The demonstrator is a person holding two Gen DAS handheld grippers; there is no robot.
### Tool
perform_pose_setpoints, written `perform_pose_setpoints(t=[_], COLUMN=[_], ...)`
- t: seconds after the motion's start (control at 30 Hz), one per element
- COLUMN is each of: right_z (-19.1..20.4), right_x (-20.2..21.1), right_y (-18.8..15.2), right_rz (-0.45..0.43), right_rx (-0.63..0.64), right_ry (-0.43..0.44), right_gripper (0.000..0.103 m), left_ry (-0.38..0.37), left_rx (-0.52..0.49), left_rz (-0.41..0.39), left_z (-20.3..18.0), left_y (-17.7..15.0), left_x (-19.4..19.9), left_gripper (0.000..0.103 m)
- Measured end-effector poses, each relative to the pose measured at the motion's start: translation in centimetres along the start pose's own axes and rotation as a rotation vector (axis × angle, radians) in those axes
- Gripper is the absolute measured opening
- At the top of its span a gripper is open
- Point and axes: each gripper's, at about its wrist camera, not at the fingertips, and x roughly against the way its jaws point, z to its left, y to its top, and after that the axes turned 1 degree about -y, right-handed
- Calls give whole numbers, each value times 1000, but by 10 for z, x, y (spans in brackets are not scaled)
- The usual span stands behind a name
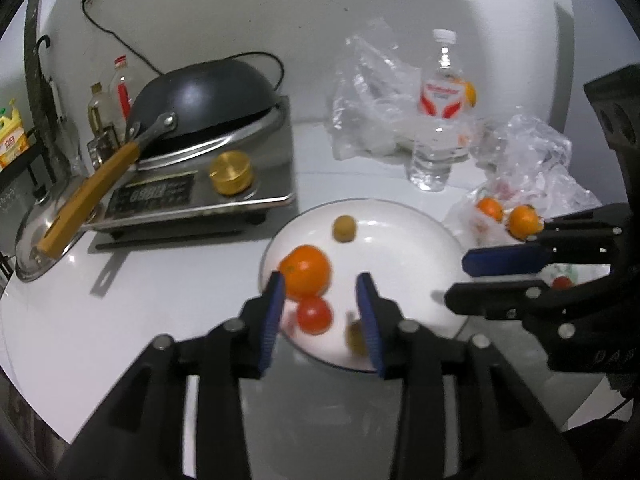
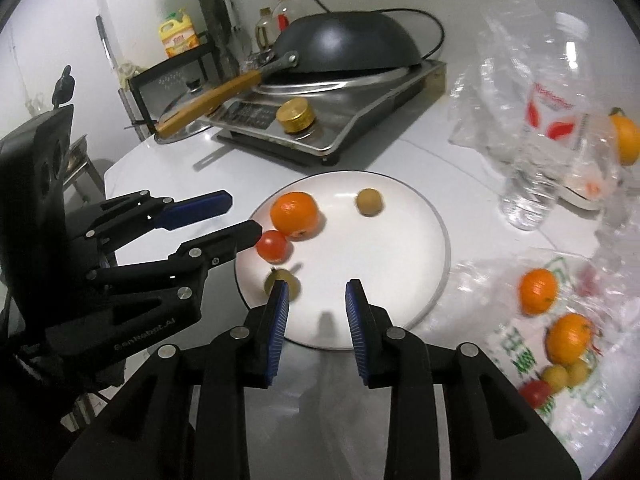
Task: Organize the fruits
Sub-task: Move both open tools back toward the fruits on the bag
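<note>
A white plate (image 1: 408,236) (image 2: 404,240) holds an orange (image 1: 306,276) (image 2: 295,214), a red tomato (image 1: 315,315) (image 2: 272,246) and two small brown fruits (image 1: 344,229) (image 2: 369,202), (image 1: 356,336) (image 2: 280,280). My left gripper (image 1: 322,284) (image 2: 240,212) is open and empty over the plate's left side, near the orange and tomato. My right gripper (image 2: 316,286) (image 1: 456,278) is open and empty over the plate's near edge. More oranges (image 2: 538,291) (image 1: 524,222), a tomato (image 2: 534,394) and small yellow fruits (image 2: 556,376) lie on a plastic bag at the right.
An induction cooker (image 1: 200,184) (image 2: 332,120) with an upturned black wok (image 1: 208,96) (image 2: 348,46) stands at the back left. A water bottle (image 1: 440,120) (image 2: 540,140) and crumpled clear bags (image 1: 372,92) (image 2: 480,112) stand at the back right. Bottles (image 2: 178,34) sit on a rack.
</note>
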Motion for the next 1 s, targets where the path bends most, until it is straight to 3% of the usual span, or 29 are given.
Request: perform_pose_setpoints(t=[0.53, 0.67, 1.0], right_z=[-47, -59, -89], right_x=[54, 63, 70], right_y=[-47, -60, -93], right_rz=[-48, -46, -29], right_rx=[-89, -111, -155], right_ry=[-128, -158, -186], right_gripper=[31, 31, 31], left_ry=[-101, -126, -138], left_rx=[-56, -75, -119], left_rz=[-22, -24, 16], left_z=[-69, -87, -123], left_y=[11, 11, 6], left_x=[14, 14, 11], left_gripper=[53, 64, 65])
